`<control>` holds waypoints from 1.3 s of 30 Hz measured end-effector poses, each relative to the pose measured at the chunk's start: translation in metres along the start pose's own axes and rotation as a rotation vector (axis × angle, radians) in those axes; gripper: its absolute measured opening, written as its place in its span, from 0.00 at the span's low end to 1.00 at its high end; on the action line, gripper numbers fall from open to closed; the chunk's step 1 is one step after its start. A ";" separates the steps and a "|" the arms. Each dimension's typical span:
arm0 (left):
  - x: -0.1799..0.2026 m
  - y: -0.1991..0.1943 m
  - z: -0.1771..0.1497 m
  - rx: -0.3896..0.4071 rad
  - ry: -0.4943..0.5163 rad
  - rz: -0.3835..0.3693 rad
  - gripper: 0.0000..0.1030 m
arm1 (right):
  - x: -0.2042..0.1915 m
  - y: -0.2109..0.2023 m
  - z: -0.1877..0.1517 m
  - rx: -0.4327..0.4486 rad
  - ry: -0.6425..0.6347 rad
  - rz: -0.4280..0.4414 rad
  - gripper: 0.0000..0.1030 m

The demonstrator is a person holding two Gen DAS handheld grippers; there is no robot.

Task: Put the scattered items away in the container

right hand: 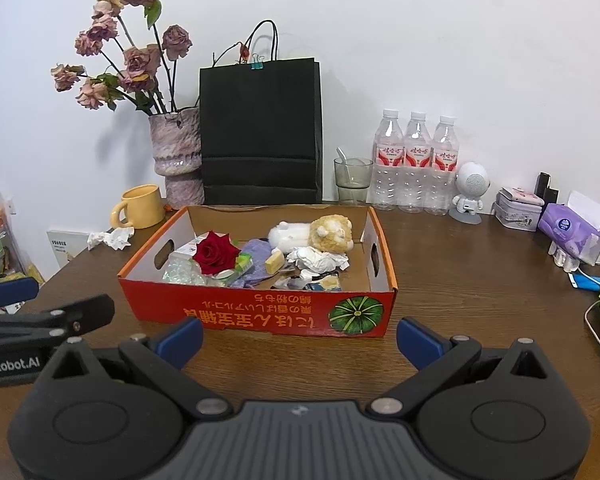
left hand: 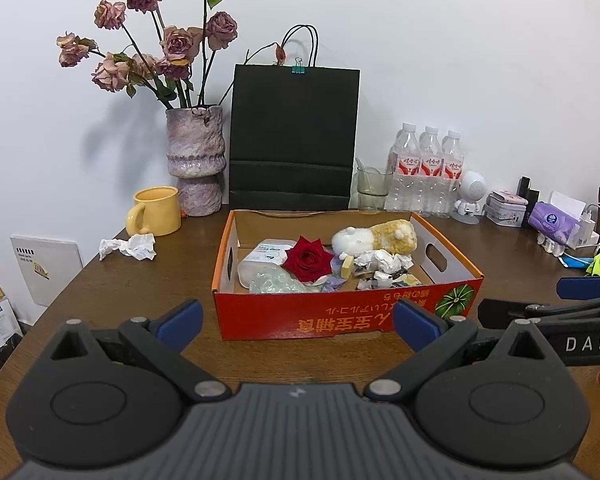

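Red box (left hand: 340,314) on bench (left hand: 148,300) holds rose (left hand: 308,258), plush (left hand: 376,236); left gripper (left hand: 298,322), right gripper (right hand: 300,338) both spread, empty.

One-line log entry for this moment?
left gripper: open, empty | right gripper: open, empty | box: loaded | crumpled tissue: on table, outside box

Red-orange cardboard box (left hand: 340,316) showing a green striped pumpkin print; inside it, a dark red rose (left hand: 308,258).

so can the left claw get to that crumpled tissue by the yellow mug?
Probably yes. The left claw is open and empty, and the crumpled tissue lies on bare table left of the box, nothing between.
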State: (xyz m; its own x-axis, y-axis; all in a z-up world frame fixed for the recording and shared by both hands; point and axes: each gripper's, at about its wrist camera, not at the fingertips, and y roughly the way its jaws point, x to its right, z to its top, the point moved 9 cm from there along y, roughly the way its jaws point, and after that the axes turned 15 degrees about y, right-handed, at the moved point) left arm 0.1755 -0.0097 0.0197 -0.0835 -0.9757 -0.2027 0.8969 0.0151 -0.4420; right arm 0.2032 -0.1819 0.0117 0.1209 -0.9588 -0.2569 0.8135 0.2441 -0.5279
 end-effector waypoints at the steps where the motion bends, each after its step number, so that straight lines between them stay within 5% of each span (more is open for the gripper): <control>1: 0.000 0.000 0.000 0.000 0.000 0.000 1.00 | 0.000 0.000 0.000 0.000 0.000 -0.001 1.00; 39: -0.002 0.002 -0.001 -0.006 -0.002 0.004 1.00 | 0.004 0.001 -0.002 -0.006 -0.003 -0.012 1.00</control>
State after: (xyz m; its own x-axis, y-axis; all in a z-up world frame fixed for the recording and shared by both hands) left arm 0.1768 -0.0075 0.0182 -0.0791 -0.9760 -0.2027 0.8945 0.0202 -0.4466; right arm 0.2034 -0.1851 0.0091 0.1131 -0.9622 -0.2479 0.8116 0.2334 -0.5355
